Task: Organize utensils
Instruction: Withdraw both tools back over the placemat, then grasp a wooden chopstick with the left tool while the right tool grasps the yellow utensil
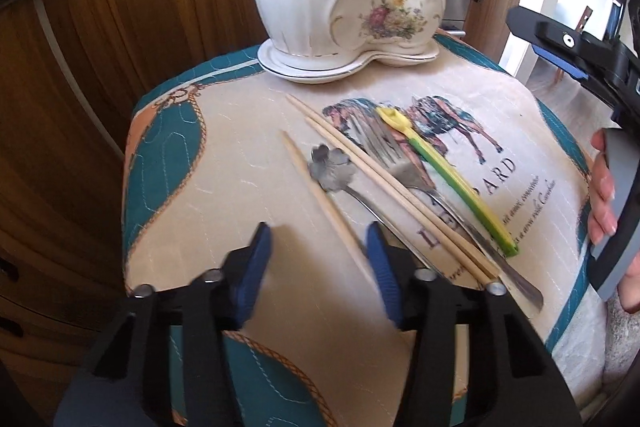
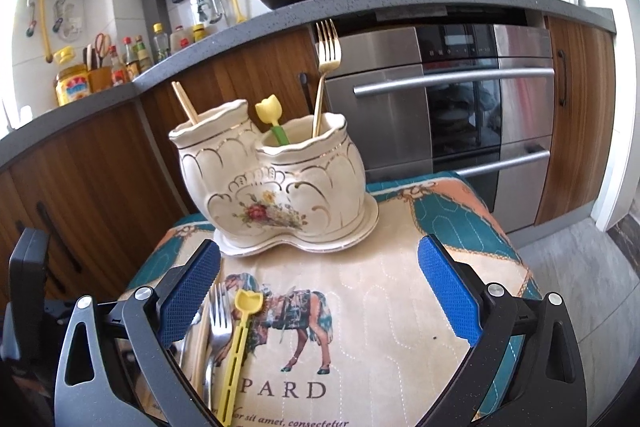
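The left gripper is low over the cloth. Its jaws are partly open. One loose chopstick runs up between the blue pads, close to the right one. I cannot tell if that pad touches it yet, so I think nothing is held.

I think the step is to pick up this chopstick. To do it well, put the stick in the middle of the gap. Then push the tips down flat on the cloth and squeeze. It is thin and could roll or slip out.

Just past it lie a spoon, two more chopsticks, a fork and a green and yellow stick. They are close together, so stay clear of the spoon.

The right gripper waits with its jaws wide and empty.

Farthest away stands the white holder on its plate. It has two cups. Chopsticks stand in the tall cup, so I think this one goes there too.
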Available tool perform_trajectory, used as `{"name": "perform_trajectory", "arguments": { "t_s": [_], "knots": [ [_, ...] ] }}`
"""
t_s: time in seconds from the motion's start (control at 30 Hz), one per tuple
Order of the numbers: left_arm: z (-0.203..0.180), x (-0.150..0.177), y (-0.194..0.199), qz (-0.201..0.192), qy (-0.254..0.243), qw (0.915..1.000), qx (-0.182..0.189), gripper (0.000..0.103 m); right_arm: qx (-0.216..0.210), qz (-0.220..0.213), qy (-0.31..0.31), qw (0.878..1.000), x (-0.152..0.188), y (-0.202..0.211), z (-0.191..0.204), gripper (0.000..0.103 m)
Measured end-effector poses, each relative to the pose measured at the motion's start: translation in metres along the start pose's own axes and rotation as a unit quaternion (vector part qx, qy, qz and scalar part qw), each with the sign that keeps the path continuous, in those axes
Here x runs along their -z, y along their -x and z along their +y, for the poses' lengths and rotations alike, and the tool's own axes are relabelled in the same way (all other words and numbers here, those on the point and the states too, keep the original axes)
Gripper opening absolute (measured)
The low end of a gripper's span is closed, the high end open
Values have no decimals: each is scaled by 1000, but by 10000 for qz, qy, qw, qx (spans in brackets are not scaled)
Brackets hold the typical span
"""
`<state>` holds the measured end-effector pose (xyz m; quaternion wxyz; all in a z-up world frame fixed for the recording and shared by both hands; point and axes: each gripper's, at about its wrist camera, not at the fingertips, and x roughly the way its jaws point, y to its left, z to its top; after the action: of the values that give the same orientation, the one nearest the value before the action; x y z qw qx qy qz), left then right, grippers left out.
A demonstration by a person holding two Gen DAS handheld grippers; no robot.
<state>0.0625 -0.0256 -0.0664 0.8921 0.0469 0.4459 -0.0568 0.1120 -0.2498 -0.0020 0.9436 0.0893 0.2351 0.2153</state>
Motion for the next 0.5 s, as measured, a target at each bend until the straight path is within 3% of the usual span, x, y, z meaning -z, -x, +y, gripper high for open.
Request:
{"name": "perform_trajectory", "arguments": {
  "t_s": [0.1, 0.13, 0.3, 0.5],
  "knots": [
    [5, -2, 0, 32, -14, 10000, -31, 15, 4, 88, 38, 10000, 2, -3, 2, 98],
    [7, -2, 0, 33, -9, 10000, -43, 12, 9, 117, 52, 9999, 2, -3, 3, 98],
    [17, -2, 0, -75, 118, 9999, -8, 6, 35, 393, 191, 9990, 7, -12, 7, 98],
    [32, 0, 5, -403, 444, 9981, 114, 6, 41, 989, 677, 9928, 19, -28, 26, 98]
  ]
}}
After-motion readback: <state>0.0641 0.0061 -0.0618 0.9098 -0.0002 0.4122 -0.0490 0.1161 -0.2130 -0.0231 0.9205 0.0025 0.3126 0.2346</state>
